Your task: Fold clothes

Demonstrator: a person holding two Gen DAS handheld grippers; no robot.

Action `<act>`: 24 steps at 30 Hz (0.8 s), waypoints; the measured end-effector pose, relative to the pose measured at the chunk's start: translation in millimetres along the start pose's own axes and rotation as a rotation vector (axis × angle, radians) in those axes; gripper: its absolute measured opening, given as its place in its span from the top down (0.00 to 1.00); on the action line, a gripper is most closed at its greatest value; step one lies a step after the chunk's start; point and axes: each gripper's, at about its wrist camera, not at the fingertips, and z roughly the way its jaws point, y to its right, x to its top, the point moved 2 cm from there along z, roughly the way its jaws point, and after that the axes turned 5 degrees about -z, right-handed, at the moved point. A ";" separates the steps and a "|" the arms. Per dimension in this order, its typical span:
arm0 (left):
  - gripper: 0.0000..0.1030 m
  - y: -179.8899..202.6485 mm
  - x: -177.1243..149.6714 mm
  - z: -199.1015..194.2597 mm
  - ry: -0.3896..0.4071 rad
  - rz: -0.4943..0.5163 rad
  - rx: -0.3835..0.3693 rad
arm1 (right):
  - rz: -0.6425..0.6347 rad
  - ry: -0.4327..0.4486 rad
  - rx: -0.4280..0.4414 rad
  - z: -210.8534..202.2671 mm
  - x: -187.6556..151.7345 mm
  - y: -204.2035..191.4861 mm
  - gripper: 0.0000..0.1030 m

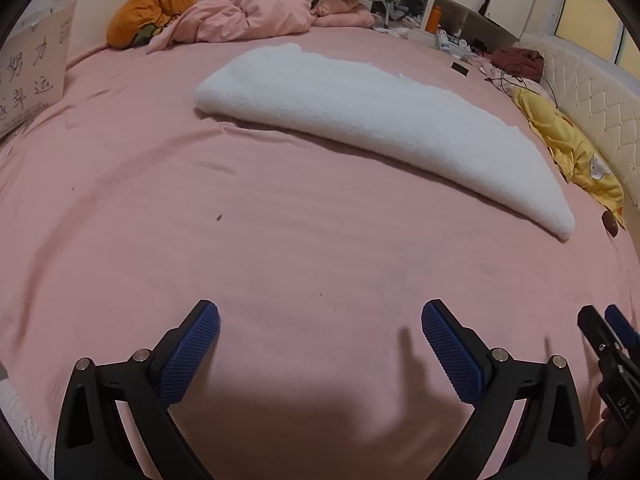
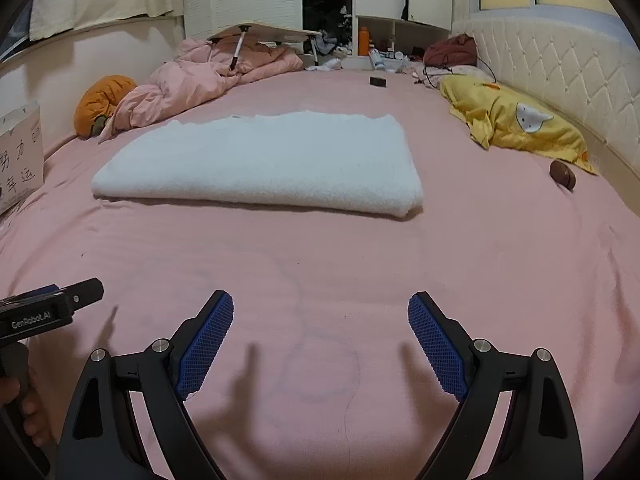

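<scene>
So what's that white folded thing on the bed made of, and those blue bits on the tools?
The white folded garment looks like thick fleece or terry: matte, with a fuzzy, nubby surface and soft rounded folds. The blue pads on the right tool look like moulded rubber or plastic, going by the fine diamond grid texture; which of the two is unclear.

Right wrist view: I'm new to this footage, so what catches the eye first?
A folded white towel lies in the middle of the pink bedsheet. A yellow garment sits crumpled by the padded headboard at right. Both tongs, left and right, hang open and empty nearby.
</scene>
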 end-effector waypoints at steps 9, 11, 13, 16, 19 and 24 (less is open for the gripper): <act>0.01 -22.5 38.1 13.4 -0.059 -0.257 -0.250 | 0.020 -0.007 0.010 8.7 6.9 2.3 0.13; 0.01 -25.7 58.3 19.4 -0.043 -0.285 -0.289 | 0.028 -0.012 0.014 12.3 8.9 2.8 0.13; 0.01 -27.2 77.4 27.2 -0.036 -0.299 -0.326 | 0.032 -0.017 0.014 15.0 9.8 2.9 0.13; 0.01 -35.0 104.0 47.6 -0.053 -0.375 -0.379 | 0.043 -0.029 0.016 19.9 10.4 4.4 0.13; 0.01 -46.5 122.5 70.2 -0.064 -0.495 -0.467 | 0.063 -0.043 0.021 25.4 12.0 6.9 0.13; 0.01 -62.4 144.4 109.9 -0.070 -0.616 -0.468 | 0.099 -0.061 0.032 35.4 17.2 12.5 0.13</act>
